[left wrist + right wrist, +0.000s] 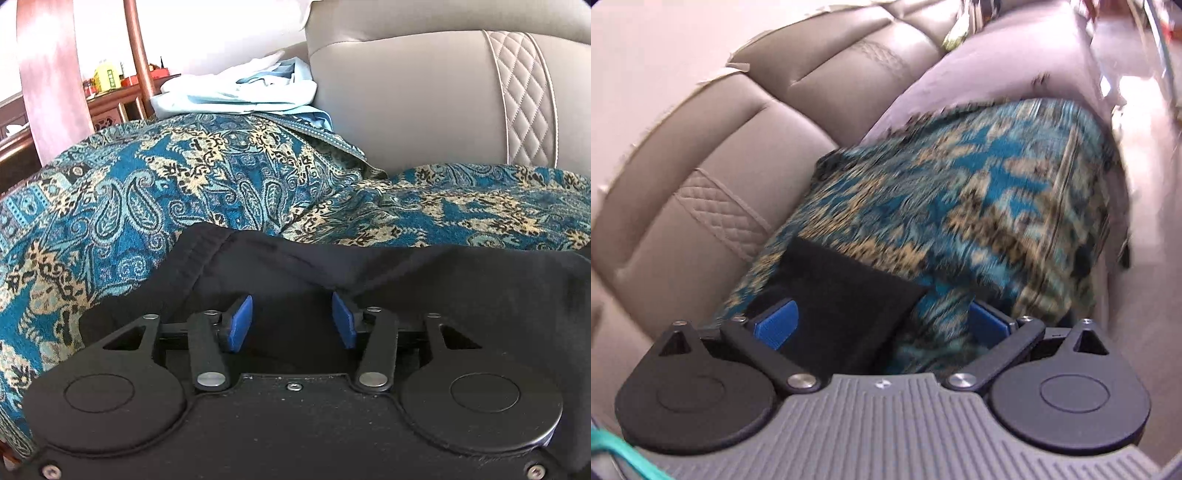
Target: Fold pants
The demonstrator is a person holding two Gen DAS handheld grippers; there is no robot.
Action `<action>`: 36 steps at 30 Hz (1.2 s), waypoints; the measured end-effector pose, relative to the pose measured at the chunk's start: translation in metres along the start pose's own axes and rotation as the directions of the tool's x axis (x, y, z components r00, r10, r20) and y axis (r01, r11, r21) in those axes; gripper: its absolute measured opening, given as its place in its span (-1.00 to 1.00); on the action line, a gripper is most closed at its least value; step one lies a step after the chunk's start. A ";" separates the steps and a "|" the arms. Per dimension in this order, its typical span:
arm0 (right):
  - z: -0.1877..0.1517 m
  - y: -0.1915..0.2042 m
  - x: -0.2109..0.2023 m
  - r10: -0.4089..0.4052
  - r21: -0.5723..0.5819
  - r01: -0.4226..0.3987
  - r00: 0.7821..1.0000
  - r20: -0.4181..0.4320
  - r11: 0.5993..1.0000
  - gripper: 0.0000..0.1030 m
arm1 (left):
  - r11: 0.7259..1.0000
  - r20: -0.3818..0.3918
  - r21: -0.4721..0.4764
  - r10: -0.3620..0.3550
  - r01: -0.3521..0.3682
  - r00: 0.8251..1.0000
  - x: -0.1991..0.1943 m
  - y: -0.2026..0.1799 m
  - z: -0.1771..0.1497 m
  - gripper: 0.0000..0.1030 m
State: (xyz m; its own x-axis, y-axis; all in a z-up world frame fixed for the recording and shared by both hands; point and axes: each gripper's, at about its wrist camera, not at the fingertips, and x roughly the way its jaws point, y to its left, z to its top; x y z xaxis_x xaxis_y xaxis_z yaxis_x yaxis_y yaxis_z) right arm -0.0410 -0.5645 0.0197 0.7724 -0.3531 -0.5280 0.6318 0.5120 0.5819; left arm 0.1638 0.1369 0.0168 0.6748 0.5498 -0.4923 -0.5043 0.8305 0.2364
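Lying on the patterned throw [155, 192], the black pants [406, 273] are spread between both sets of wide jaws; an edge grasp is judged next, requiring closure on fabric.

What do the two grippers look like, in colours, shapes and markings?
The left gripper has a flat, speckled black body, two round black discs, black link arms with silver pivots, and blue pads on its fingers. The right gripper has the same discs, links and blue-padded fingers, but its body is grey and ribbed. A teal cord shows at its lower left corner.
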 end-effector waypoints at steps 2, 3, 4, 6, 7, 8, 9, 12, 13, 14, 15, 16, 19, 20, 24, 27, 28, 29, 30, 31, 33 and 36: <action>-0.001 0.002 -0.001 0.018 -0.005 -0.018 1.000 -0.009 1.000 1.00 | 1.000 -0.001 -0.011 -0.004 0.004 1.000 0.000 0.001 0.000 -0.07; -0.001 0.002 0.000 0.034 0.000 -0.034 0.999 -0.014 0.999 0.98 | 1.000 -0.002 -0.013 -0.006 0.006 1.000 0.000 0.001 0.000 -0.07; -0.001 0.003 0.000 0.065 0.011 -0.064 0.998 -0.025 0.998 0.94 | 1.000 -0.002 -0.015 -0.005 0.005 1.000 -0.001 0.001 -0.001 -0.07; -0.003 0.004 0.006 0.156 0.049 -0.153 0.985 -0.070 0.987 0.90 | 1.000 -0.002 -0.014 -0.003 0.003 1.000 -0.001 0.001 -0.001 -0.07; -0.005 0.006 0.008 0.189 0.058 -0.184 0.978 -0.091 0.981 0.90 | 1.000 -0.002 -0.013 -0.003 0.003 1.000 -0.001 0.001 -0.001 -0.07; -0.007 0.010 0.011 0.198 0.053 -0.193 0.974 -0.108 0.980 0.90 | 1.000 -0.002 -0.014 -0.003 0.003 1.000 -0.001 0.001 -0.001 -0.07; -0.008 0.014 0.012 0.183 0.032 -0.180 0.978 -0.104 0.983 0.87 | 1.000 -0.002 -0.015 -0.004 0.004 1.000 -0.001 0.001 -0.001 -0.07; -0.007 0.022 0.019 0.125 -0.004 -0.126 0.990 -0.072 0.992 0.36 | 1.000 -0.002 -0.020 -0.007 0.007 1.000 -0.001 0.002 0.000 -0.06; -0.005 0.022 0.022 0.085 -0.003 -0.085 0.995 -0.055 0.996 0.12 | 1.000 -0.003 -0.022 -0.008 0.008 1.000 -0.001 0.002 0.000 -0.07; -0.004 0.020 0.024 0.034 0.001 -0.034 0.999 -0.039 0.999 -0.17 | 1.000 -0.003 -0.024 -0.010 0.010 1.000 -0.001 0.002 0.000 -0.06; -0.003 0.019 0.026 -0.028 0.005 0.028 0.999 -0.028 1.000 -0.51 | 1.000 -0.004 -0.026 -0.010 0.010 1.000 -0.001 0.002 0.000 -0.06; -0.002 0.014 0.029 -0.041 0.033 0.042 0.999 -0.025 0.999 -0.49 | 1.000 -0.005 -0.027 -0.012 0.012 1.000 -0.001 0.002 0.000 -0.06; -0.003 0.010 0.026 -0.009 0.068 0.010 1.000 -0.014 0.998 -0.48 | 0.999 -0.005 -0.032 -0.014 0.013 1.000 -0.001 0.003 0.000 -0.05; -0.005 0.013 0.024 0.000 0.049 0.001 1.000 -0.013 0.999 -0.50 | 0.999 -0.005 -0.033 -0.014 0.014 1.000 -0.001 0.003 0.000 -0.05; -0.015 0.023 0.020 0.055 -0.034 -0.057 0.997 -0.049 0.998 0.10 | 0.999 -0.006 -0.037 -0.017 0.017 1.000 0.000 0.003 0.000 -0.05; -0.016 0.030 0.024 0.058 -0.076 -0.062 0.997 -0.048 0.995 0.13 | 0.999 -0.007 -0.041 -0.019 0.019 1.000 -0.001 0.003 0.000 -0.05; -0.015 0.032 0.028 0.049 -0.090 -0.052 0.998 -0.039 0.995 0.08 | 0.999 -0.008 -0.044 -0.021 0.021 1.000 0.000 0.004 0.000 -0.05; -0.013 0.034 0.031 0.038 -0.100 -0.041 0.999 -0.030 0.994 0.03 | 0.999 -0.008 -0.046 -0.022 0.021 1.000 -0.001 0.004 0.000 -0.05; -0.011 0.035 0.035 0.022 -0.108 -0.024 1.000 -0.020 0.994 -0.14 | 0.999 -0.010 -0.047 -0.021 0.021 1.000 -0.001 0.005 0.000 -0.04; -0.010 0.036 0.038 -0.003 -0.113 0.002 1.000 -0.008 0.994 -0.31 | 0.999 -0.017 -0.046 -0.020 0.019 1.000 -0.001 0.005 0.002 -0.02; -0.008 0.034 0.039 -0.024 -0.101 0.024 1.000 0.002 0.995 -0.36 | 0.999 -0.047 -0.040 -0.029 0.028 0.998 -0.005 0.005 0.009 -0.02; -0.007 0.028 0.039 -0.008 -0.061 0.008 1.000 0.000 0.998 -0.36 | 0.986 -0.053 -0.102 -0.138 0.132 0.989 -0.029 0.009 0.017 0.05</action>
State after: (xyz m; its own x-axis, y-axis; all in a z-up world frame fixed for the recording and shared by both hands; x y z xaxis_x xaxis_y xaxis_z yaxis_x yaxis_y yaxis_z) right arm 0.0065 -0.5587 0.0110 0.7672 -0.3577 -0.5325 0.6331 0.5558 0.5388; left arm 0.1494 0.1301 0.0474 0.7086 0.4245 -0.5637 -0.4631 0.8824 0.0824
